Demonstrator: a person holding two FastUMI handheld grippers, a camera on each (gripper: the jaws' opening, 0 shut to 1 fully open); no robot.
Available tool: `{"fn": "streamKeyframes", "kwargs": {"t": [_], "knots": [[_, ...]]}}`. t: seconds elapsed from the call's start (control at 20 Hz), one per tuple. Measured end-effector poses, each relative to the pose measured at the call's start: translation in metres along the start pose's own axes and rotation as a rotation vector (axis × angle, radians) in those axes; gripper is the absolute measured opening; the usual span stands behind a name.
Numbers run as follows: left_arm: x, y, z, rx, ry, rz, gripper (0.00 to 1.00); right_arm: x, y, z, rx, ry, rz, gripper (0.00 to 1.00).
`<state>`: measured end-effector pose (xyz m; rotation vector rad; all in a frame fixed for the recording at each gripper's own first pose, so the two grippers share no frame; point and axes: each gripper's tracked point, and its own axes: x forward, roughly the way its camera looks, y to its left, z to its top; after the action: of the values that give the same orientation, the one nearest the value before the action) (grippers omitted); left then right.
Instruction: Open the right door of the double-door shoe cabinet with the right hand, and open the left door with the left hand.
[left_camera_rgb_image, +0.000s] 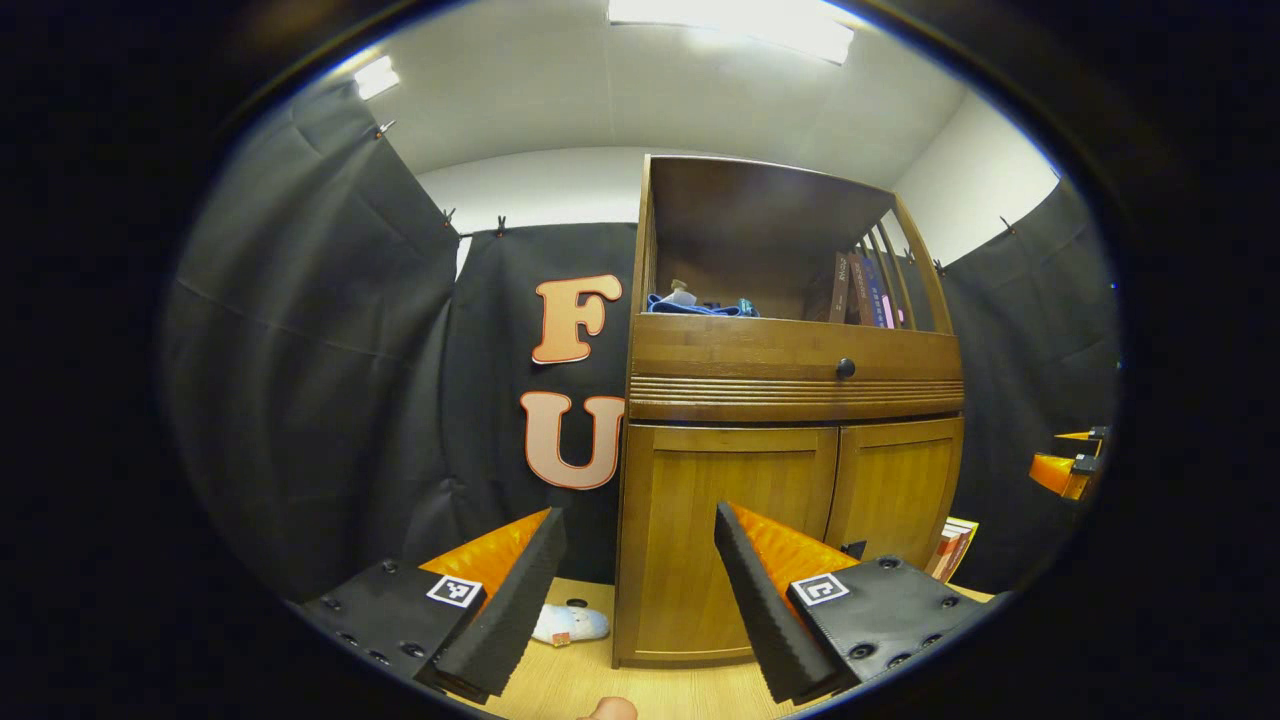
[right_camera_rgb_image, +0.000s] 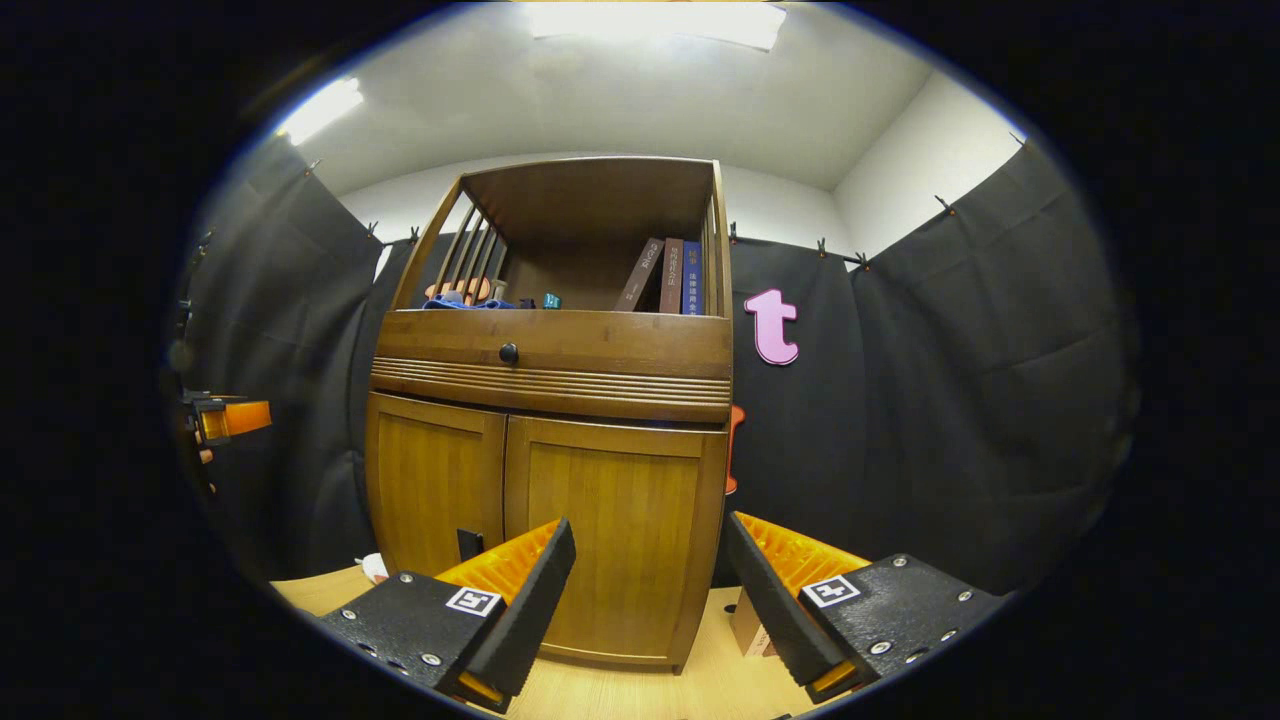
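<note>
A wooden shoe cabinet (left_camera_rgb_image: 790, 395) (right_camera_rgb_image: 550, 370) stands on the floor with both lower doors closed. In the left gripper view its left door (left_camera_rgb_image: 725, 520) lies straight ahead of my open left gripper (left_camera_rgb_image: 640, 590), a short way off; the right door (left_camera_rgb_image: 895, 490) is beyond. In the right gripper view the right door (right_camera_rgb_image: 610, 520) faces my open right gripper (right_camera_rgb_image: 650, 590), and the left door (right_camera_rgb_image: 435, 480) sits beside it. A small dark handle (right_camera_rgb_image: 468, 543) shows low near the doors' seam. Nothing is between either gripper's fingers.
Above the doors is a drawer with a round knob (left_camera_rgb_image: 845, 368) and an open shelf holding books (right_camera_rgb_image: 670, 275) and blue cloth (left_camera_rgb_image: 700, 305). A white slipper (left_camera_rgb_image: 570, 625) lies on the floor left of the cabinet; books (left_camera_rgb_image: 950, 550) lean at its right side.
</note>
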<state>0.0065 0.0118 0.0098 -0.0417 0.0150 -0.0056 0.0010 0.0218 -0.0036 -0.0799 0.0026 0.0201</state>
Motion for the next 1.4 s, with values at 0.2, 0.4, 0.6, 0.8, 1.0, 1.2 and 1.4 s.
{"fn": "streamKeyframes", "kwargs": {"t": [0.2,0.4,0.6,0.8,1.0,1.2,1.4], "knots": [[-0.008,0.002,0.002,0.011,-0.018,0.006,0.96,0.011,0.011,-0.029,0.019,0.047,0.013,0.94],[-0.014,0.007,0.008,0.023,-0.035,0.013,0.99,0.033,0.037,-0.063,0.059,0.094,0.044,0.94],[-0.018,0.006,0.006,0.023,-0.034,0.007,0.99,0.059,0.082,-0.092,0.138,0.122,0.116,0.94],[-0.02,0.008,0.003,0.034,-0.029,0.014,0.94,0.086,0.111,-0.12,0.136,0.148,0.134,0.94],[-0.021,0.01,0.0,0.033,-0.021,0.012,0.94,0.113,0.128,-0.147,0.09,0.156,0.115,0.94],[-0.021,0.017,-0.006,0.028,-0.01,0.026,0.99,0.133,0.139,-0.168,0.095,0.164,0.095,0.94],[-0.024,0.019,-0.012,0.03,0.002,0.036,0.94,0.15,0.152,-0.192,0.111,0.204,0.103,0.92]]}}
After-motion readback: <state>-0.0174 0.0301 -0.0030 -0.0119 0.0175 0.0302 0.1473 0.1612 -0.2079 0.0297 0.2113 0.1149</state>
